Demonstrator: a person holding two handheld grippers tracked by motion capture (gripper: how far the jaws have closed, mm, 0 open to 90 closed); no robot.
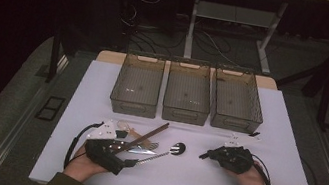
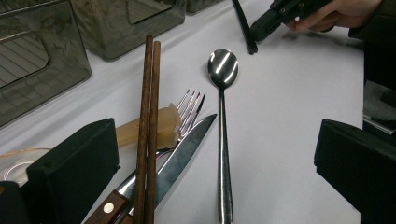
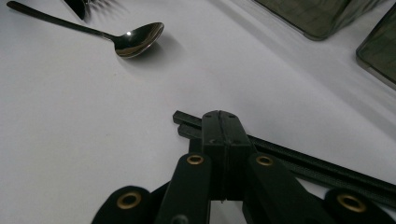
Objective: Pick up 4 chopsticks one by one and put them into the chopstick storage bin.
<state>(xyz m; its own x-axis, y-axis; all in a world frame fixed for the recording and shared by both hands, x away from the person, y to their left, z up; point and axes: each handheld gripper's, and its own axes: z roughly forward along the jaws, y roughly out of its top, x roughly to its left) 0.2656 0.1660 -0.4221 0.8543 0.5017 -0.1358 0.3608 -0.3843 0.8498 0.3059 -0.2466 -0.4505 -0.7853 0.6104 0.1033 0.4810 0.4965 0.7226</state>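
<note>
Cutlery pile under left gripper [image 1: 133, 163], jaws spread wide, empty.
Right gripper [image 3: 219, 122] pressed shut above black chopsticks [image 3: 299, 161]; contact unclear. Spoon [image 2: 223, 70] just beside knife [image 2: 180, 158]; handle ends cut off.

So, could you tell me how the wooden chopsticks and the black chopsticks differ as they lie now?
The wooden chopsticks are brown and lie on top of the knife and fork, between the open left gripper's jaws. The black chopsticks are dark and lie flat on the bare white table, with the shut right gripper over one end. Both pairs lie side by side as a set.
</note>
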